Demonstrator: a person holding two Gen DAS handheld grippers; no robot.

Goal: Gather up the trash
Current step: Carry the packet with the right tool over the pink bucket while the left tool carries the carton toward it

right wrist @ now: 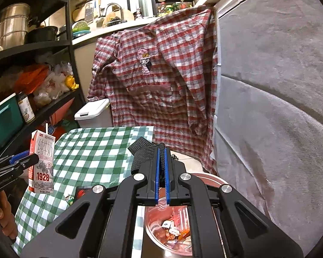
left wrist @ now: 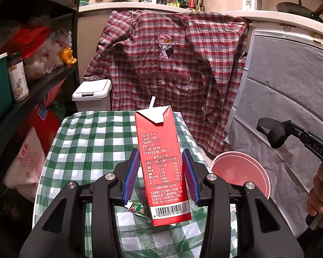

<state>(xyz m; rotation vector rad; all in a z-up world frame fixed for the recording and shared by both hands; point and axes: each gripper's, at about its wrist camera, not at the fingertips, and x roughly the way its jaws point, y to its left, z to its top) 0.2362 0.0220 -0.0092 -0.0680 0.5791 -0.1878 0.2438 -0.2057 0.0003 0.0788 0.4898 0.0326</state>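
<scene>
Below the right gripper (right wrist: 161, 167) sat a bin (right wrist: 155, 234) with wrappers (right wrist: 172, 230); its fingers were clamped on a black strap (right wrist: 144, 152). Left gripper (left wrist: 163, 172) gripped the carton (left wrist: 161, 161) mid-width.

A red milk carton (left wrist: 163, 163) is being gripped between the blue pads (left wrist: 133, 173) of the left gripper (left wrist: 162, 174) and held above a green checked tablecloth (left wrist: 90, 142). A red-lidded bin (left wrist: 241, 172) is seen just beside the table.

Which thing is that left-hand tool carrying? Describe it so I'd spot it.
Find the green-and-white checked tablecloth. Above it, the left gripper clamps a tall red milk carton. Unlike the small crumpled wrappers beneath, it has a white straw and a barcode.
</scene>
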